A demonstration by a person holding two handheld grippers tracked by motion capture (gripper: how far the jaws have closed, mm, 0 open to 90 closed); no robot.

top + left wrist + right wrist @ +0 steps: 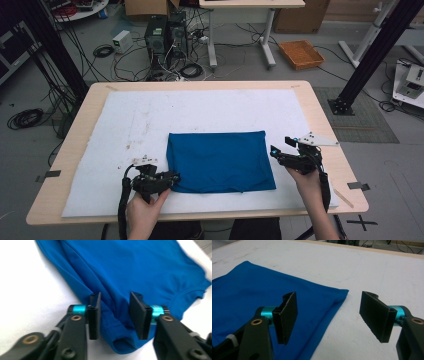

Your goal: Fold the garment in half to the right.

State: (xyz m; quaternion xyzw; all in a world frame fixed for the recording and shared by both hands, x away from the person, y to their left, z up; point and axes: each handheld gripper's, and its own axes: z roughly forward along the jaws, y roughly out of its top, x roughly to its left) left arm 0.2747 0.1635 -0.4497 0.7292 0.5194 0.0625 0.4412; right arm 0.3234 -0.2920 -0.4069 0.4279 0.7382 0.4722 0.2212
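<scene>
Blue shirt [220,161] lies folded flat into a neat rectangle on the white mat [200,107], near the table's front edge.

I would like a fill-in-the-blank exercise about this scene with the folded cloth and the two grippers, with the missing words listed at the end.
1. The folded cloth lying on the white padded mat is ____ in colour.
2. The left gripper has a ____ of the cloth between its jaws.
3. The right gripper has its jaws wide ____, with nothing gripped.
4. The mat covers a light ____ table.

Missing words: blue; corner; open; wooden
</scene>
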